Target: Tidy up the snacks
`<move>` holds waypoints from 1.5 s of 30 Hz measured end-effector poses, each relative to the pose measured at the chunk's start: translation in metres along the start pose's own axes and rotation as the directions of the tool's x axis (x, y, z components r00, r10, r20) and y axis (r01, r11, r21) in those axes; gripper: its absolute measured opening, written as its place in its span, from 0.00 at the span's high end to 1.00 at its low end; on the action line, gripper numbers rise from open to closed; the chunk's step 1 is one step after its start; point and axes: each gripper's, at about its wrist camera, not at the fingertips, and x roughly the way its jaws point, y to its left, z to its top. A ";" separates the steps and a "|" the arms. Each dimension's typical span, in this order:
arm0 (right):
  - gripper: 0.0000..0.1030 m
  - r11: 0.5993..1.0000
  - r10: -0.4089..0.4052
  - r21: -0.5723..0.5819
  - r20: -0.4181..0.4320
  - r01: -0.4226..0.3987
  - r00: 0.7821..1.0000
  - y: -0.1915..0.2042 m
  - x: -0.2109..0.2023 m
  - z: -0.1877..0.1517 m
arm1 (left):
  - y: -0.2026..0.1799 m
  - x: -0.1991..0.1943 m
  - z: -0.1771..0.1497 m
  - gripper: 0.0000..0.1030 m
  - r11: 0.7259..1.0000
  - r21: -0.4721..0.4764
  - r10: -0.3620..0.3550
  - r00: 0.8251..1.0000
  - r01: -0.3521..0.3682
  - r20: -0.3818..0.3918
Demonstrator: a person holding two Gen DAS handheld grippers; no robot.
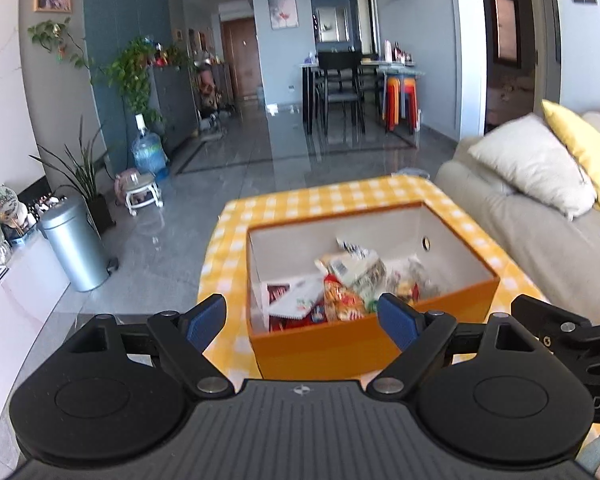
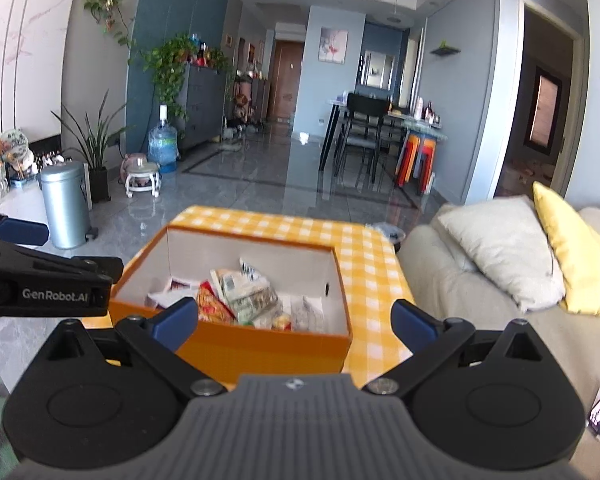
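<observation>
Snacks [image 1: 348, 284] lie heaped in the orange box [image 1: 376, 340], and both the left gripper [image 1: 302, 318] and right gripper [image 2: 296, 322] hover spread and empty, so next comes probably reaching in and pinching one packet.

Bright daylight, fisheye warp, slight blur

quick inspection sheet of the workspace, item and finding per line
surface: table under a yellow checked cloth
job's things: orange box on the cloth, lid off; snack packets heaped loosely inside
clutter: nothing seen on the cloth beside the box
grippers: left gripper and right gripper both near the box's front edge, jaws open, nothing held
cables: nothing seen
surroundings: sofa with cushions to the right, bin and plants on the left, dining table behind
</observation>
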 end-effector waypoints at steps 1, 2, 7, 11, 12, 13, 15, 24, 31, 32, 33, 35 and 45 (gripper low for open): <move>0.04 1.000 0.002 0.005 -0.017 -0.002 1.000 -0.002 0.004 -0.002 | -0.001 0.000 -0.003 0.03 1.000 0.003 0.003 1.000 -0.003 -0.011; 0.04 1.000 0.005 0.010 -0.030 -0.005 1.000 -0.003 0.009 -0.004 | -0.001 -0.002 -0.007 0.03 1.000 0.005 0.005 1.000 -0.005 -0.019; 0.04 0.999 0.001 0.034 -0.084 0.002 0.996 -0.008 0.019 -0.018 | -0.002 0.000 -0.013 0.03 1.000 -0.004 0.010 0.999 -0.010 -0.052; 0.04 0.997 0.008 0.072 -0.098 -0.001 0.995 -0.013 0.022 -0.019 | -0.003 0.001 -0.015 0.03 1.000 -0.014 0.007 0.998 -0.008 -0.063; 0.04 0.997 0.009 0.078 -0.098 -0.001 0.995 -0.014 0.022 -0.019 | -0.003 0.001 -0.015 0.03 1.000 -0.018 0.006 0.998 -0.007 -0.064; 0.04 0.997 0.009 0.081 -0.099 -0.001 0.995 -0.015 0.023 -0.018 | -0.003 0.001 -0.015 0.03 1.000 -0.019 0.005 0.998 -0.006 -0.065; 0.04 0.997 0.009 0.081 -0.102 0.000 0.995 -0.014 0.024 -0.019 | -0.003 0.001 -0.014 0.03 1.000 -0.018 0.004 0.998 -0.005 -0.068; 0.04 0.997 -0.001 0.079 -0.103 0.009 0.995 -0.010 0.023 -0.017 | -0.003 0.002 -0.014 0.03 1.000 -0.020 0.001 0.998 -0.003 -0.069; 0.04 0.997 -0.002 0.079 -0.102 0.010 0.995 -0.008 0.024 -0.015 | -0.004 0.002 -0.014 0.03 1.000 -0.020 -0.001 0.998 -0.001 -0.069; 0.04 0.997 -0.003 0.078 -0.101 0.010 0.995 -0.008 0.024 -0.015 | -0.004 0.002 -0.014 0.03 1.000 -0.021 0.000 0.998 -0.001 -0.069; 0.04 0.997 -0.003 0.079 -0.100 0.011 0.995 -0.008 0.024 -0.014 | -0.004 0.002 -0.015 0.03 1.000 -0.021 0.000 0.998 -0.001 -0.068; 0.04 0.997 -0.004 0.082 -0.098 0.012 0.995 -0.009 0.024 -0.014 | -0.004 0.002 -0.014 0.03 1.000 -0.021 0.002 0.998 -0.003 -0.069; 0.04 0.996 -0.003 0.089 -0.101 0.012 0.995 -0.010 0.025 -0.014 | -0.004 0.004 -0.013 0.03 1.000 -0.021 0.001 0.997 -0.002 -0.072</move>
